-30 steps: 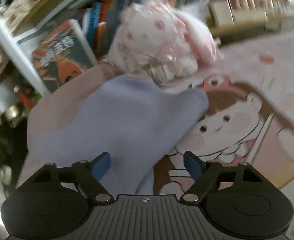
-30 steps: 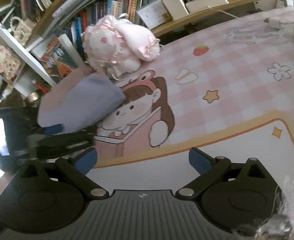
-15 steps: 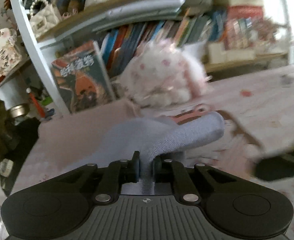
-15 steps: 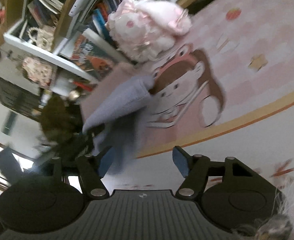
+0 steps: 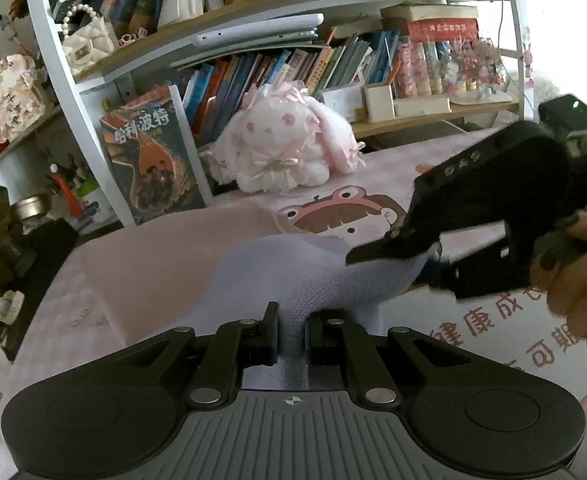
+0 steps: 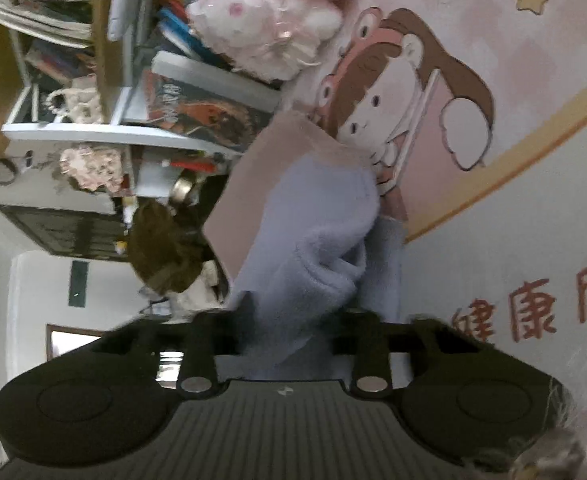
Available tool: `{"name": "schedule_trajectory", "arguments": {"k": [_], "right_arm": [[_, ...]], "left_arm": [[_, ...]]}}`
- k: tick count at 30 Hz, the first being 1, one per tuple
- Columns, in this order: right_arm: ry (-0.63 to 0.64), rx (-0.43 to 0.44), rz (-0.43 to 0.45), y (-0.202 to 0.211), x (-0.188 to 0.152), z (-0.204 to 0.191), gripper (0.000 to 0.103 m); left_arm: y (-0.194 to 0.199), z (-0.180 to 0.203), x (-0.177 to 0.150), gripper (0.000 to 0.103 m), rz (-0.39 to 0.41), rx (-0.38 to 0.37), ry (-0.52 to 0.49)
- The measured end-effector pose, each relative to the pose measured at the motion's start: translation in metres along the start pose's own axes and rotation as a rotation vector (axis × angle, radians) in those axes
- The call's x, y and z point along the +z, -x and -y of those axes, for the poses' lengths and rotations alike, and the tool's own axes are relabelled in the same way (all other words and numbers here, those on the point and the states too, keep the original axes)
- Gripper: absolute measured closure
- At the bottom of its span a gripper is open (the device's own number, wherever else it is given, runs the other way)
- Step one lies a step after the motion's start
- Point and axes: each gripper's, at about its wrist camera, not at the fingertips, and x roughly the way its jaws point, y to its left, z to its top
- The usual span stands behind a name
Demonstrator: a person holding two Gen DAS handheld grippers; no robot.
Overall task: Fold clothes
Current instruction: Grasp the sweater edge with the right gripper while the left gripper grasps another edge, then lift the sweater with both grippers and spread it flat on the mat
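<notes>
Both grippers' fingers clamp the lavender garment (image 5: 293, 280); the right's just closed on it

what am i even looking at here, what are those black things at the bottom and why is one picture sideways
There is no robot here. A person holds a two-finger gripper in each hand, and each gripper has a fisheye camera looking forward along its fingers. The black shape at the bottom of each picture is that gripper's own body. The right wrist view looks sideways because that gripper is rolled over.

The left gripper has its jaws shut on a lavender garment. The right gripper has just been closing on another part of it; the left wrist view also shows it with the person's hand.

Below lies a pink cartoon mat, with a pink plush bunny and bookshelves behind.
</notes>
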Motion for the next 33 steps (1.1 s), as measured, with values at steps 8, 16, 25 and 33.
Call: {"name": "schedule_trajectory", "arguments": {"k": [8, 16, 25, 33], "right_arm": [[0.229, 0.416, 0.248, 0.074, 0.032, -0.111, 0.091], [0.717, 0.76, 0.299, 0.136, 0.026, -0.274, 0.091], [0.624, 0.139, 0.101, -0.009, 0.048, -0.225, 0.091], [0.606, -0.136, 0.024, -0.12, 0.045, -0.161, 0.09]], "left_arm": [[0.087, -0.02, 0.075, 0.093, 0.438, -0.183, 0.086], [0.15, -0.112, 0.098, 0.093, 0.867, -0.617, 0.362], [0.006, -0.139, 0.031, 0.093, 0.276, -0.393, 0.541], [-0.071, -0.172, -0.003, 0.089, 0.061, -0.212, 0.606]]}}
